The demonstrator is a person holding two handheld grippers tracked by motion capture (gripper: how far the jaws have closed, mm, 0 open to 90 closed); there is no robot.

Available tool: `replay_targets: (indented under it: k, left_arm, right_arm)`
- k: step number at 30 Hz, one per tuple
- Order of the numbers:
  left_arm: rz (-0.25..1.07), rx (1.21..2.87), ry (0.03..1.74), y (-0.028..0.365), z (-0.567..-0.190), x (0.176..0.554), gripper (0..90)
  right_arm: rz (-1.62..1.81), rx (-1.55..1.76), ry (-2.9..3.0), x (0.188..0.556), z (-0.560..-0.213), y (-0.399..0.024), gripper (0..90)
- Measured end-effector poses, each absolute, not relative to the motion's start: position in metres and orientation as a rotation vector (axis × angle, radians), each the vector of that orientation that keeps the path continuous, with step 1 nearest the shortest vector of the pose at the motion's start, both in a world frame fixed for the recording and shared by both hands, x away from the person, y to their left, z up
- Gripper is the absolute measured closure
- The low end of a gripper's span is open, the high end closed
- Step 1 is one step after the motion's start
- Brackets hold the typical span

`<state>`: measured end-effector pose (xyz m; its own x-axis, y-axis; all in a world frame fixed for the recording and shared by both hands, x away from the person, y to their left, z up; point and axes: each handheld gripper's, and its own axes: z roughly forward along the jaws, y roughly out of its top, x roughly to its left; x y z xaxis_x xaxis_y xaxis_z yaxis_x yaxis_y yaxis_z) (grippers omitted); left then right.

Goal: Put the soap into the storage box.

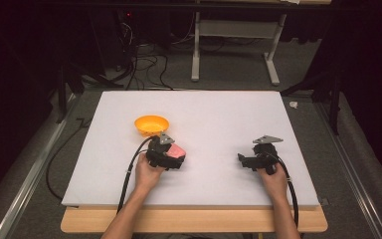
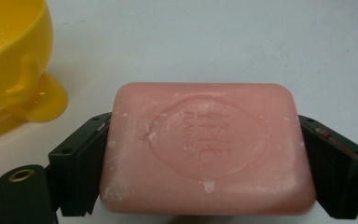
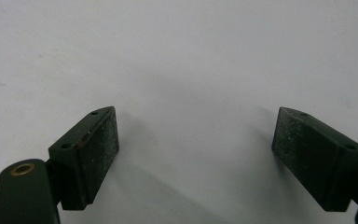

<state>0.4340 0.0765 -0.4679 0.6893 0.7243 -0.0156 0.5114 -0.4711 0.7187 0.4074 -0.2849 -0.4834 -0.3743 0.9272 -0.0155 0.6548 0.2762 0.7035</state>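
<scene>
Left gripper (image 1: 175,155) sits left of table centre in the high view, held by the person's left hand (image 1: 147,174), black cable (image 1: 129,174) trailing back toward the near edge. Jaws pinch a pink soap bar (image 2: 208,147) between them, one pad on each short end, both touching. In the left gripper view the soap spans the whole gap between the jaws, flat face toward the camera, oval stamp with embossed lettering in the middle, whitish flecks along its lower edge and left side. The lettering is too faint to read with certainty. Whether the bar rests on the table or is lifted off it, cannot tell.

Yellow bowl (image 1: 151,125) stands just beyond the left gripper, slightly to its left, near but not touching it. In the left gripper view the bowl (image 2: 14,60) is at upper left of the jaws, with a small foot or handle lug sticking out toward the soap, apart from it.

White table top (image 1: 219,119) lies under everything, on a wooden board showing at the near edge.

Right gripper (image 1: 244,160) is well apart from the left one, right of centre, held by the right hand (image 1: 273,179), grey three-cornered plate (image 1: 267,139) on top. Jaws spread wide, nothing between them, pads scuffed and dusty. In the right gripper view only bare white surface lies ahead of the right gripper's jaws, with their soft shadows on it.
</scene>
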Motion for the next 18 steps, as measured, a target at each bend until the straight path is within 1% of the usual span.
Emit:
replay_targets:
  k: [18]
  left_arm:
    - [0.429, 2.122, 0.932, 0.092, -0.442, 0.415, 13.7]
  right_arm:
    - [0.861, 1.424, 2.127, 0.407, -0.483, -0.285, 15.1]
